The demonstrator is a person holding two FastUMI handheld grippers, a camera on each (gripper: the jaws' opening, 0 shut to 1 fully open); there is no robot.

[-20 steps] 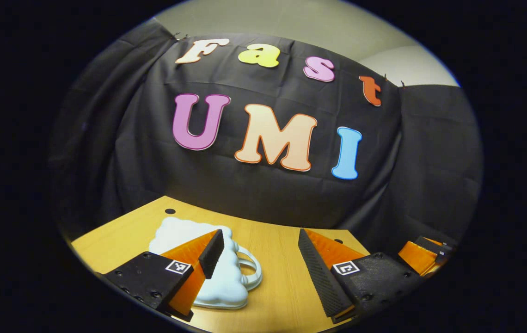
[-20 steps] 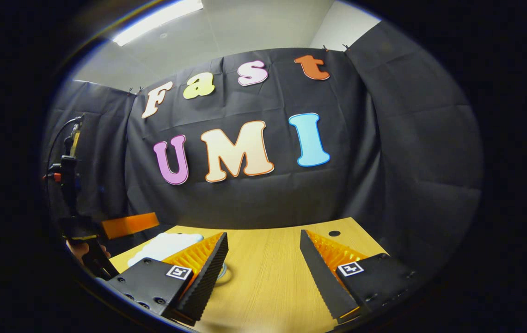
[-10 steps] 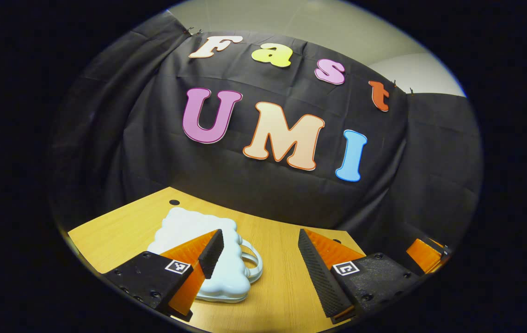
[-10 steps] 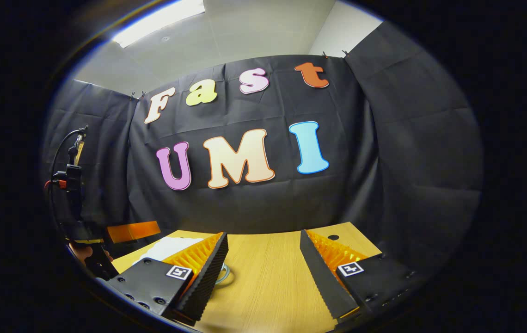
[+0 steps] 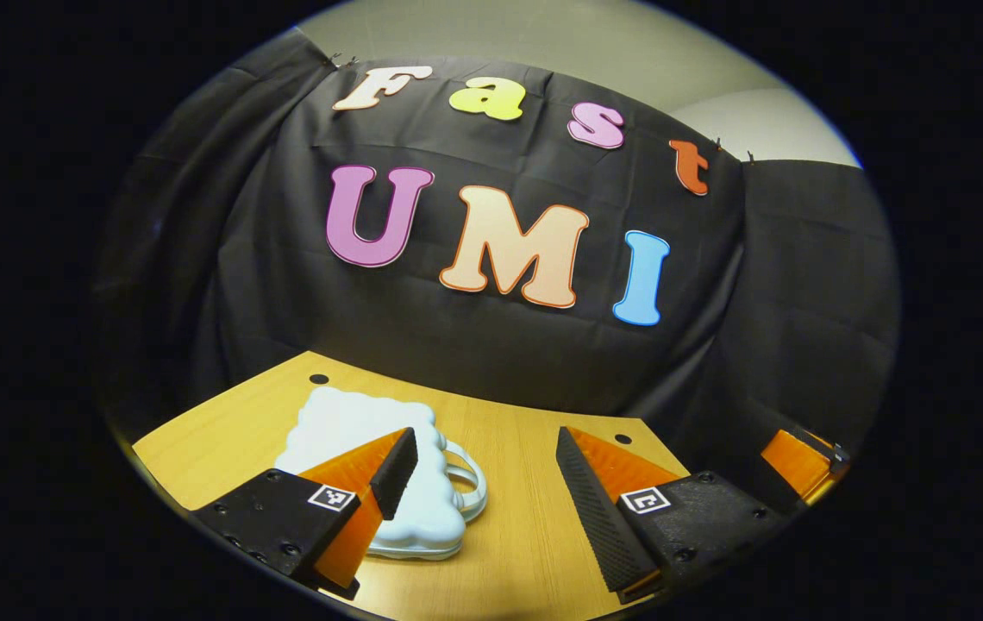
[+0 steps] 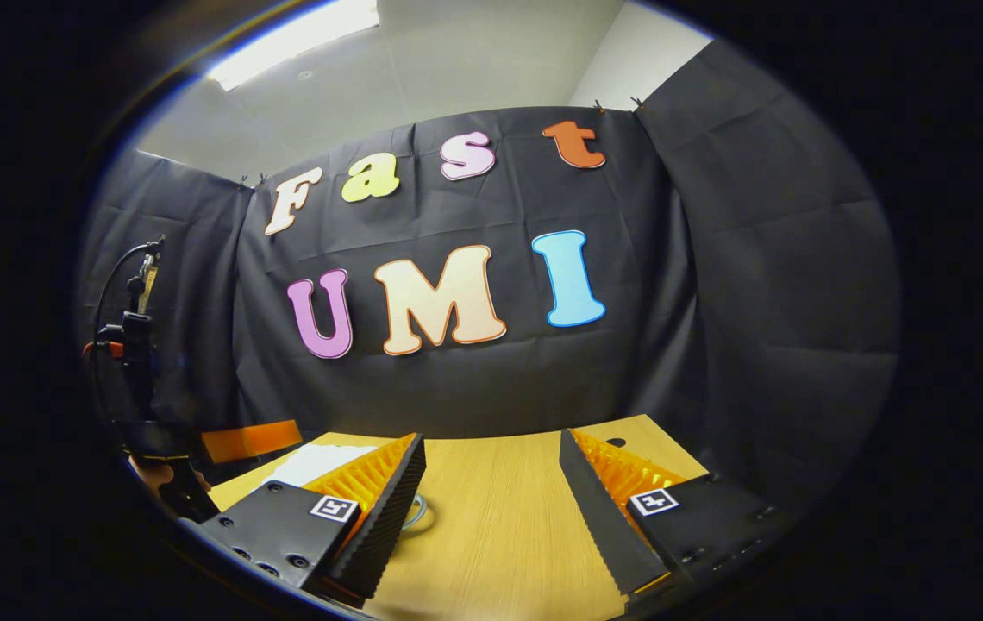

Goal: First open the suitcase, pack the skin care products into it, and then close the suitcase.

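Note:
A small pale-blue, cloud-shaped suitcase (image 5: pixel 362 431) lies shut and flat on the wooden table (image 5: pixel 517 483), its handle (image 5: pixel 470 487) pointing right. My left gripper (image 5: pixel 483 483) hovers open above the table, its left finger in front of the case and the handle just inside the gap. My right gripper (image 6: pixel 491 492) is open over bare table; a sliver of the suitcase (image 6: pixel 310 461) and its handle (image 6: pixel 416 513) show behind its left finger. The right gripper's orange finger (image 5: pixel 793 461) shows at the left gripper view's right edge. The left gripper (image 6: pixel 246 438) and a hand (image 6: pixel 165 474) show at the right gripper view's left.
Black cloth walls close off the table's back and sides. Small dark holes (image 5: pixel 318 379) (image 5: pixel 621 439) mark the tabletop near the far edge. A cable and mount (image 6: pixel 131 328) rise above the left gripper in the right gripper view.
Both views have shifted slightly as the hands drift; the suitcase sits in nearly the same spot beside my left finger. Both grippers stay open.

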